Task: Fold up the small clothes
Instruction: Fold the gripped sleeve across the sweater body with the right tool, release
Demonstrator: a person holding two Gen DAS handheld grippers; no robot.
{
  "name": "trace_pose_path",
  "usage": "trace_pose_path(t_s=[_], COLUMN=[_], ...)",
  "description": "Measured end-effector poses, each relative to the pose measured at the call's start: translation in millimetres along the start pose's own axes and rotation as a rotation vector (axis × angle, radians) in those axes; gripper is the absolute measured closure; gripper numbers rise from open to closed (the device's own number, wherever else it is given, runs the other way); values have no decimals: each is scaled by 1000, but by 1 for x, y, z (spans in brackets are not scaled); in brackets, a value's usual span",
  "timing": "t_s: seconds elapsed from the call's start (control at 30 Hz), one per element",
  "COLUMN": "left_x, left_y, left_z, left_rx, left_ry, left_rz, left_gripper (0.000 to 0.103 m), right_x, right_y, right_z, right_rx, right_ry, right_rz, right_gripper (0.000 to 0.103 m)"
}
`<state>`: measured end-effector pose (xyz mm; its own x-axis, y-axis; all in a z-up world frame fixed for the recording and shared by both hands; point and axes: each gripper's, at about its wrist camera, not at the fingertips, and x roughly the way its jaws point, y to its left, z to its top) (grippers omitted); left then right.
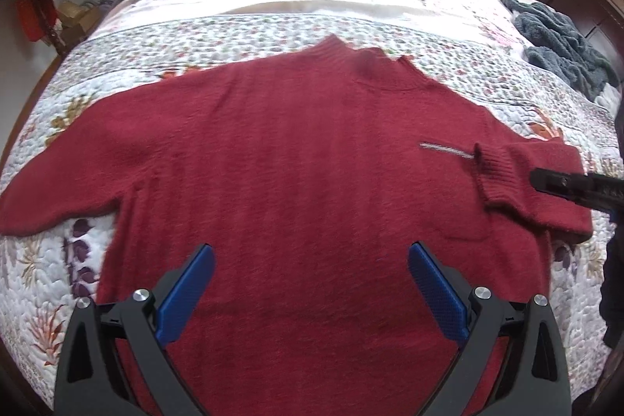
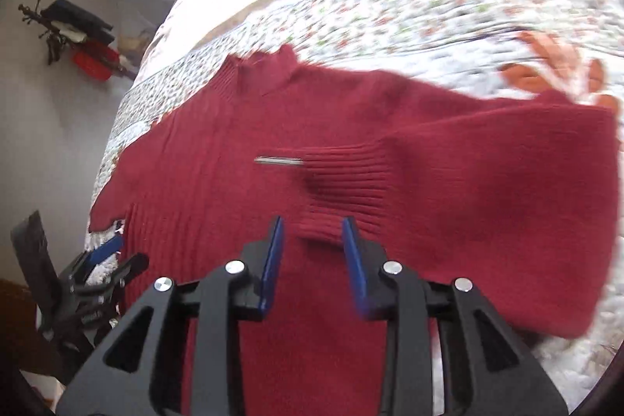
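You are folding the red sweater (image 1: pixel 292 151): one sleeve (image 2: pixel 487 182) lies across it. Your right gripper (image 2: pixel 312 240) is half open at the cuff (image 2: pixel 343 182), holding nothing; your left gripper (image 1: pixel 312 260) is wide open. Fold the other sleeve (image 1: pixel 58 182) next.

Red knit sweater (image 1: pixel 296 158), fuzzy, ribbed collar and cuffs, lying flat on quilted floral bed cover (image 1: pixel 117 41), collar toward far side of bed. One sleeve (image 1: pixel 66 174) spread outward across cover. Other sleeve (image 2: pixel 487 174) folded inward over body, ribbed cuff (image 2: pixel 343 190) resting on chest area. Small silvery strip (image 2: pixel 279 161) on chest just beside cuff end. Hem end nearest cameras.
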<state>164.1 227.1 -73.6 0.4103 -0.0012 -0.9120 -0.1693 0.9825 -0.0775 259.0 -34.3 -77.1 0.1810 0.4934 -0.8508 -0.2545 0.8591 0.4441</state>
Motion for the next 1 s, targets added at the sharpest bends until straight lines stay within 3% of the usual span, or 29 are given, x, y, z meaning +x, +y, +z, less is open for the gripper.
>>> trace_pose_path(t_s=[0.27,0.47,0.57,0.63,0.7,0.73,0.83,1.0], left_x=[50,95,105,105,103,100,82,38], left_y=[-81,-121,-134,-146,-154,-155,-150,-117], left_z=[36,53,57,59,59,60,62,70], left_rx=[18,10,3,21,43,51,25,-25], left_ry=[119,213,232,237,217,201,153,21], left_rz=[-215,-254,-243,-247,-228,-234,-307,-341], left_gripper=[6,14,33,64,73,82,94,94], right_x=[-53,-81,-87,-86,-88,-88,-89,-93], right_y=[-77,-118,-133,-140,-145,-147,-145,-137], right_z=[-39,-78,-91,-97,-101,-102,-99,-92], right_rx=[129,189,219,234,244,249,257,248], right_ry=[-74,-113,-120,-119,-118,-120,-131,-143], right_rz=[-47,-75,-78,-88,-96,-97,-90,-87], right_gripper=[71,71,70,70,70,70,70,70])
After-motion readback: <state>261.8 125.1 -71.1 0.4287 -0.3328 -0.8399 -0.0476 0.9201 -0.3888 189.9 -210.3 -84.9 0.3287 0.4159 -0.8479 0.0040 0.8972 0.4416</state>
